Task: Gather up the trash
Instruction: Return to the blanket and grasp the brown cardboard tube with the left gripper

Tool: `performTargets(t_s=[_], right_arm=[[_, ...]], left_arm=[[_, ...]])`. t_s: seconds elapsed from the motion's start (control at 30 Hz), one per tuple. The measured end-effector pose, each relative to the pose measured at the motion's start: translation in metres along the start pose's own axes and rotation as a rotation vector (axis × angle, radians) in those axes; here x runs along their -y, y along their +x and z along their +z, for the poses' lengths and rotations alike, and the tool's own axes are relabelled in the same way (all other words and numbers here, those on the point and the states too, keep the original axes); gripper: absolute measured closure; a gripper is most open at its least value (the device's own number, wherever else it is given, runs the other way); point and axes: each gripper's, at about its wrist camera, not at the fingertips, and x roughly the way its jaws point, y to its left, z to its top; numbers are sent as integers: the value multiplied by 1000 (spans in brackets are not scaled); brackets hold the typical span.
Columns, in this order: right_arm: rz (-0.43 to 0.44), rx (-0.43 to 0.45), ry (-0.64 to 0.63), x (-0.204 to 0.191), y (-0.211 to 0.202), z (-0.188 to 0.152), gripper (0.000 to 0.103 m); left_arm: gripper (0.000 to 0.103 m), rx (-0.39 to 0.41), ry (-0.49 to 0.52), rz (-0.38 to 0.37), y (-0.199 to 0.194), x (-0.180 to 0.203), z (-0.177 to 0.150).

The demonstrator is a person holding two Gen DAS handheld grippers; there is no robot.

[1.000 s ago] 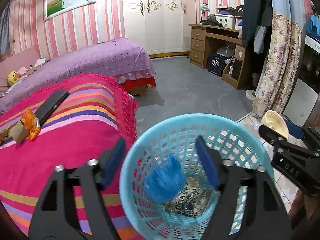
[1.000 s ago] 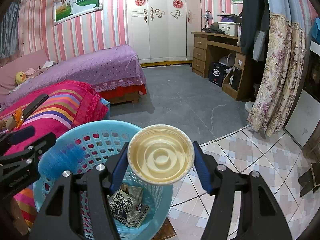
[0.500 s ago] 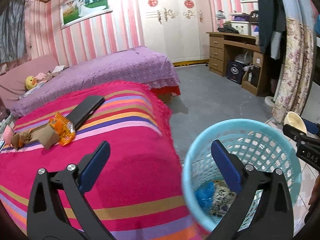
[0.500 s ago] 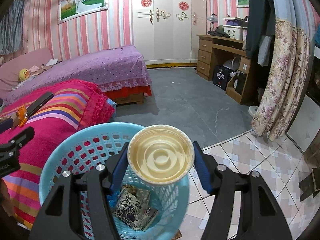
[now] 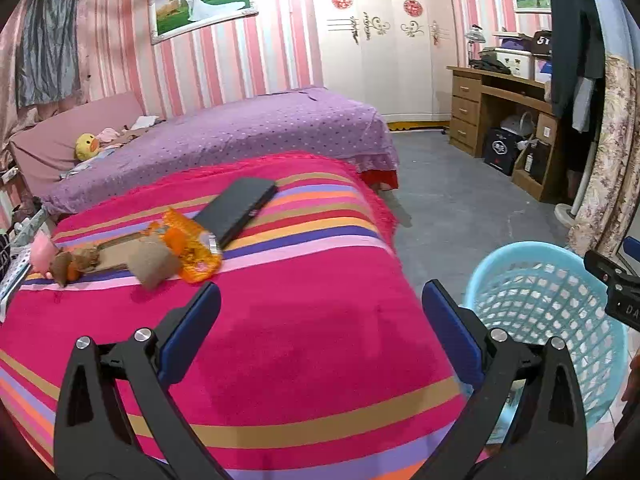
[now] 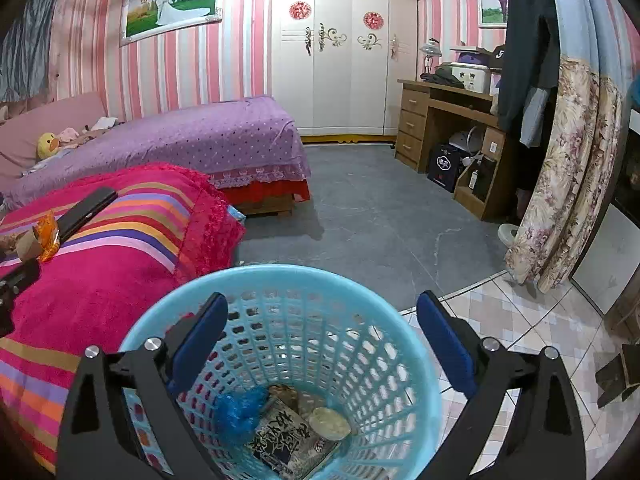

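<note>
A light blue mesh basket [image 6: 360, 300] stands on the floor beside the striped bed; it also shows in the left wrist view [image 5: 540, 280]. In it lie a cream cup [image 6: 329, 423], a blue crumpled wad [image 6: 236, 410] and a dark printed packet [image 6: 286, 440]. My right gripper [image 6: 322, 340] is open and empty above the basket. My left gripper [image 5: 320, 328] is open and empty over the bed. On the bed lie an orange wrapper [image 5: 192, 246], a brown paper piece [image 5: 154, 260] and small brown scraps [image 5: 72, 264].
A black flat case [image 5: 240, 210] lies on the striped blanket [image 5: 300, 320]. A pink object [image 5: 40, 250] sits at the bed's left edge. A purple bed [image 5: 240, 128] stands behind. A wooden desk [image 6: 448, 128] and floral curtain [image 6: 568, 184] stand at the right.
My right gripper opened and the cream cup dropped into the basket. My left gripper swung left from over the basket to over the striped bed.
</note>
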Motion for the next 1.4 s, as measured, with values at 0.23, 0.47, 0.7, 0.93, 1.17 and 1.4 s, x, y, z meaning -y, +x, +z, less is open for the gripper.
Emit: performTargets(t_s=[0.23, 0.47, 0.7, 0.93, 1.17, 1.4], right_arm=[[31, -10, 23, -31, 7, 8, 8], [78, -17, -21, -77, 17, 17, 8], [130, -16, -79, -128, 25, 25, 8], [174, -33, -90, -159, 34, 27, 8], [162, -65, -128, -181, 48, 23, 8], [159, -94, -104, -186, 59, 25, 8]], left_arm=[[6, 11, -20, 63, -2, -52, 3], [6, 0, -35, 119, 7, -102, 6], [6, -3, -75, 166, 20, -151, 8], [6, -32, -129, 183, 37, -194, 4], [6, -85, -137, 202, 62, -219, -3], [6, -150, -119, 180, 94, -226, -9]])
